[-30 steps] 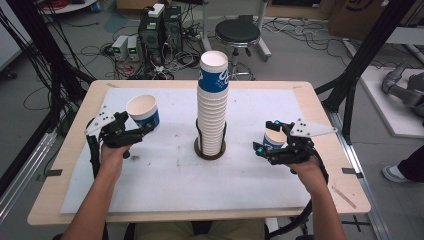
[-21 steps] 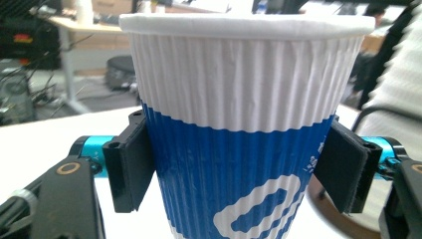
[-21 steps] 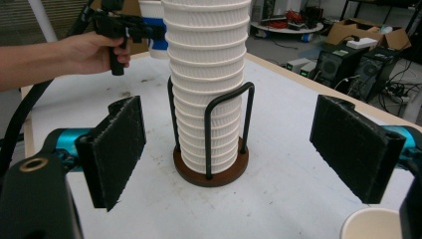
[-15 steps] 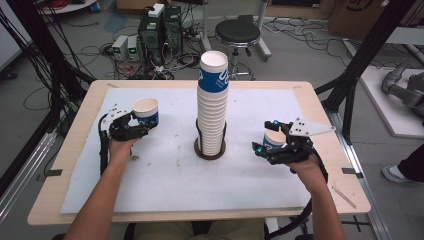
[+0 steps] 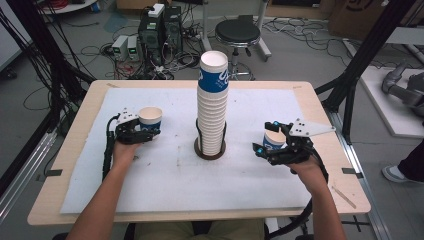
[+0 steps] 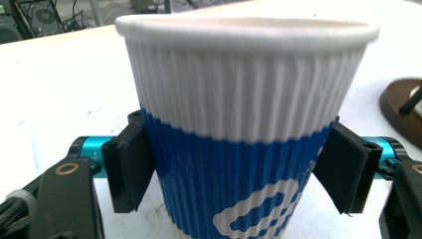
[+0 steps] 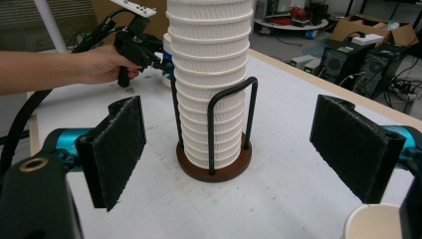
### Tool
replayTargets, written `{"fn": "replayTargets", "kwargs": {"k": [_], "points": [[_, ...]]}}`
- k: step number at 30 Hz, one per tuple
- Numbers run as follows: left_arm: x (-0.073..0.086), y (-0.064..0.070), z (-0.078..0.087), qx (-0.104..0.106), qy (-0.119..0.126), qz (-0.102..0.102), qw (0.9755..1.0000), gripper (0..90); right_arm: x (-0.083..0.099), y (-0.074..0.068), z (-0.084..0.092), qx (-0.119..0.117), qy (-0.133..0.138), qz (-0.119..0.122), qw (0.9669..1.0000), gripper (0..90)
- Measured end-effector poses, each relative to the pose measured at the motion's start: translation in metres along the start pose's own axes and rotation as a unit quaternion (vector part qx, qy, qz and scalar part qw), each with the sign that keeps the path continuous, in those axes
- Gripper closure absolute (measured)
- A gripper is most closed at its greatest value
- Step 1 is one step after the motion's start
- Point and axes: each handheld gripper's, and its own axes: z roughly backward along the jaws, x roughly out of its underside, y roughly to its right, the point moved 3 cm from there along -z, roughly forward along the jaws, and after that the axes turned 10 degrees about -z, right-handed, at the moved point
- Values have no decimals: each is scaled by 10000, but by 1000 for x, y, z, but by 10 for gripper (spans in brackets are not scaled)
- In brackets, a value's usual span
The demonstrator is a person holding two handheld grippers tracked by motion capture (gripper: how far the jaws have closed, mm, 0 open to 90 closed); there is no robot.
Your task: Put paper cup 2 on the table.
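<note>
The pale wooden worktop [image 5: 325, 125], covered by a white sheet [image 5: 175, 175], stood in a lab with computers, cables and a black stool on the floor beyond it.

Nearest the person, the right claw [image 5: 272, 148] sat low at the right side of the sheet. In the right gripper view its two black padded jaws stood wide apart with nothing between them, aimed at the stack holder. A small blue-and-white ribbed paper cup [image 5: 273, 140] stood just beside that claw, its rim showing at the bottom right corner of the right gripper view [image 7: 370, 221], outside the jaws; whether a jaw touched it could not be told.

A little farther off at the left, the left claw [image 5: 144, 132] was pressed onto a second blue-and-white ribbed paper cup [image 5: 150, 119]. In the left gripper view the pads met the blue band on either side, the cup [image 6: 244, 124] upright, its base at or near the sheet.

Between the two, the tall stack of ribbed paper cups [image 5: 212, 105] rose vertically from a round brown base with black wire hoops [image 5: 209, 151]. The stack lay to the right of the left claw and to the left of the right one, about equally near both, so adding a cup would likely mean lifting it well above the top rim.
</note>
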Motion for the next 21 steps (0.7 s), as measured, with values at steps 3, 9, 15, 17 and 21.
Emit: {"fn": "replayTargets", "kwargs": {"k": [3, 9, 15, 17, 21], "points": [[0, 4, 6, -72, -241, -106, 9996, 244, 0, 1, 2, 29, 34, 7, 10000, 146], [7, 12, 14, -275, -301, -98, 9991, 241, 0, 2, 5, 23, 45, 0, 10000, 147], [9, 16, 18, -351, -315, -44, 9989, 199, -1, 1, 6, -88, 102, 17, 9999, 146], [10, 16, 21, -309, -328, 20, 9990, 191, 0, 1, 6, -98, 84, 6, 9999, 146], [11, 22, 33, -339, -530, 23, 9980, 188, 1, 2, 6, -103, 60, -7, 9999, 146]]}}
